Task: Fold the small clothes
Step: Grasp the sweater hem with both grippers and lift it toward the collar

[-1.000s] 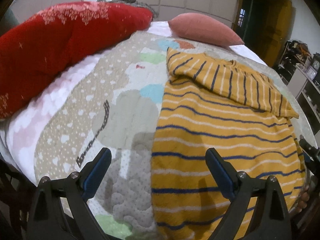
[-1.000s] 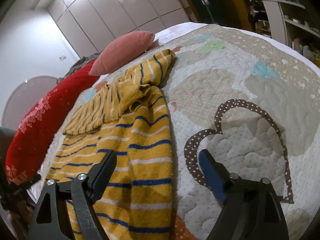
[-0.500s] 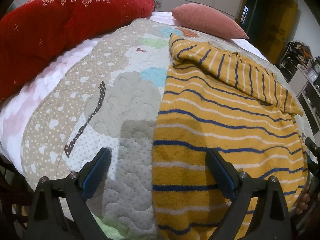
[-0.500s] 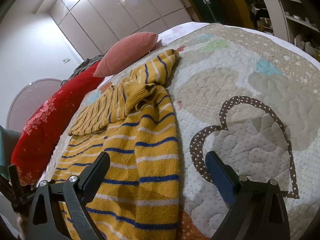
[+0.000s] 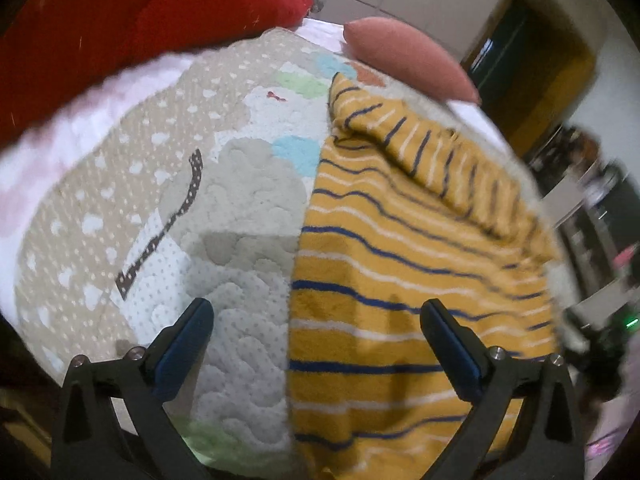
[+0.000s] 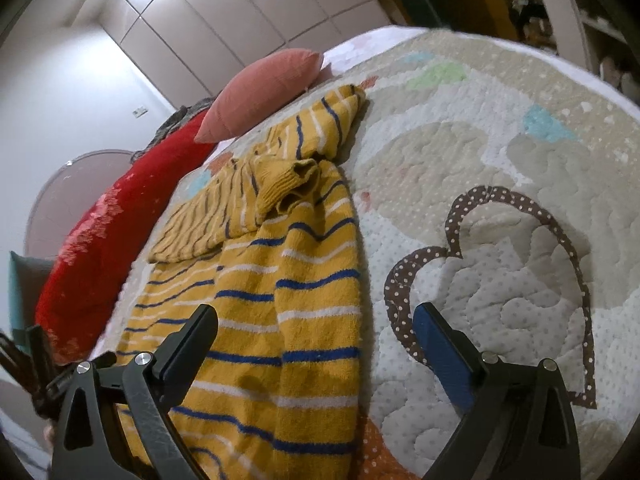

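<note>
A mustard yellow sweater with blue and white stripes lies flat on a quilted bed cover, its sleeves folded across the far end. My left gripper is open and empty, low over the sweater's near left edge. The sweater also shows in the right wrist view, with a folded sleeve cuff on top. My right gripper is open and empty, straddling the sweater's near right edge, its right finger over the quilt.
A red bolster pillow lies along the bed's left side and a pink cushion at the far end. White wardrobe doors stand behind. Shelves with clutter are at the right.
Both grippers have dropped closer to the sweater's near hem and stayed open. The left view has swung and blurred slightly.
</note>
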